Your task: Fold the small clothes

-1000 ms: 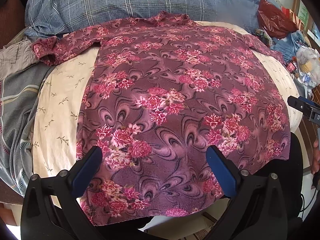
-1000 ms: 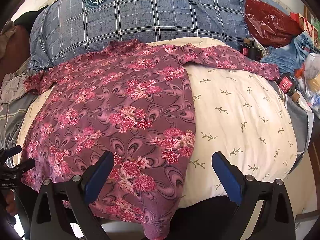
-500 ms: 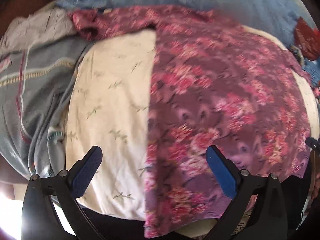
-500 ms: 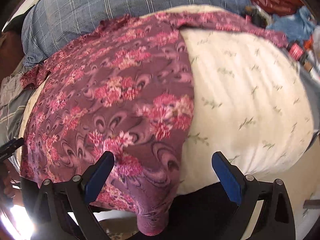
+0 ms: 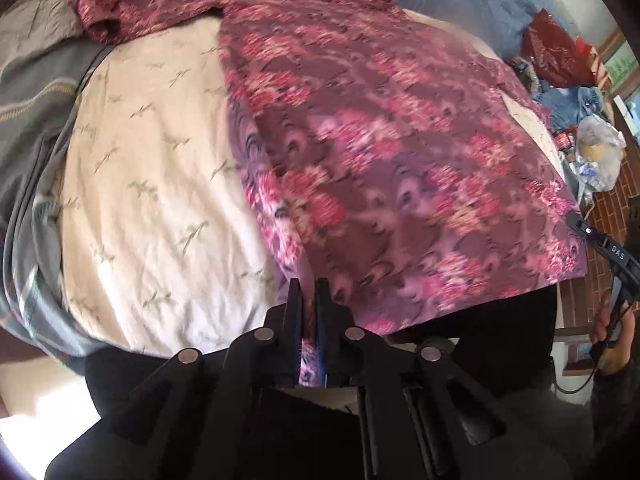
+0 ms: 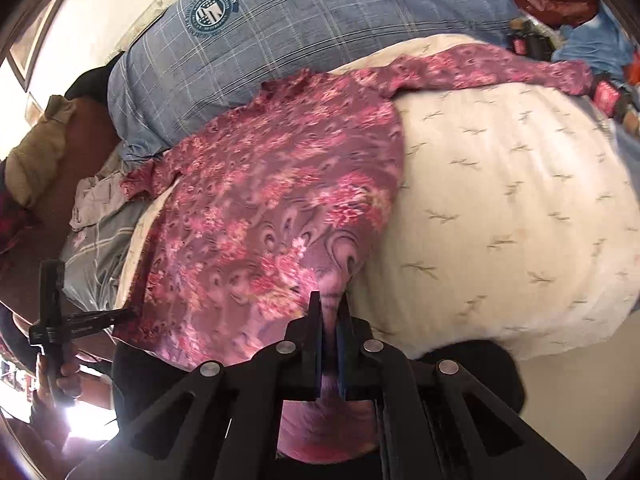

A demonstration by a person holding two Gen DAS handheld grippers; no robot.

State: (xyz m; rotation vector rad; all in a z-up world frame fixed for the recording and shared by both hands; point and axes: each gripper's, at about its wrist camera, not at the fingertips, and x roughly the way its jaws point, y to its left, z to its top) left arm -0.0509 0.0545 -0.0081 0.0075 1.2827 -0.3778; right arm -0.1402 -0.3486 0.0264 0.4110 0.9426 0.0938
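A purple shirt with pink flowers [image 5: 380,140] lies spread face down on a cream cushion [image 5: 152,184], collar at the far side and sleeves out to both sides. My left gripper [image 5: 307,284] is at the hem's near left corner; its jaws are closing, the blue pads pinching the fabric. In the right wrist view the same shirt [image 6: 260,208] has its near right hem corner bunched between the closing jaws of my right gripper [image 6: 329,300]. Each view shows the other gripper at the hem's far end: the right one [image 5: 600,240] and the left one [image 6: 100,318].
A blue checked pillow [image 6: 320,12] lies behind the collar. Grey striped cloth [image 5: 28,100] is piled on the left. A red bag [image 5: 556,52], blue cloth and a plastic bag [image 5: 596,152] crowd the right side. A hand [image 6: 60,376] holds the left gripper's handle.
Both grippers stood open over the hem; each slid outward to its corner of the hem and closed on the fabric. The right corner is now bunched up between the pads.
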